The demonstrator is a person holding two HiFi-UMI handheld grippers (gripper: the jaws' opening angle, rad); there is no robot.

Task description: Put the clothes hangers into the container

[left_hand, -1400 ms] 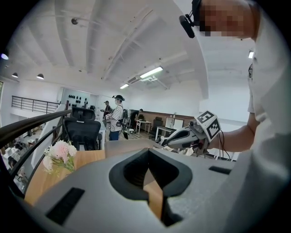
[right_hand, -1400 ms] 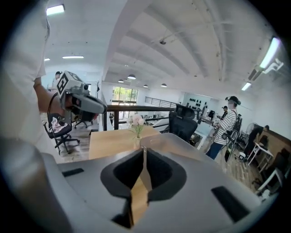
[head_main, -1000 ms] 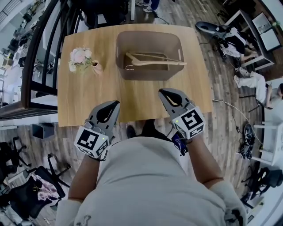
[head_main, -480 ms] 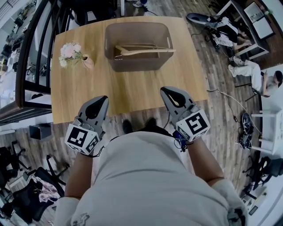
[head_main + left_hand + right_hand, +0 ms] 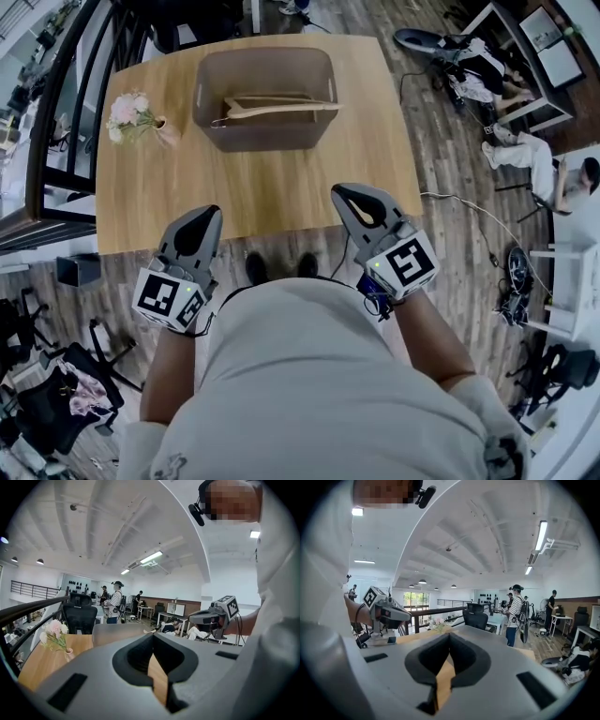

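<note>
The hangers [image 5: 281, 110] lie in the far container [image 5: 262, 139], so my left gripper [image 5: 204, 220] and right gripper [image 5: 349, 197] idle near me. Both have their jaws pressed together, empty

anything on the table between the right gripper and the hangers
Nothing on the bare table between. The hangers lie inside the container, so only its near wall stands between them and the right gripper.

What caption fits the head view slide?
Left gripper and right gripper shut, empty, at the table edge; wooden hangers in container.
</note>
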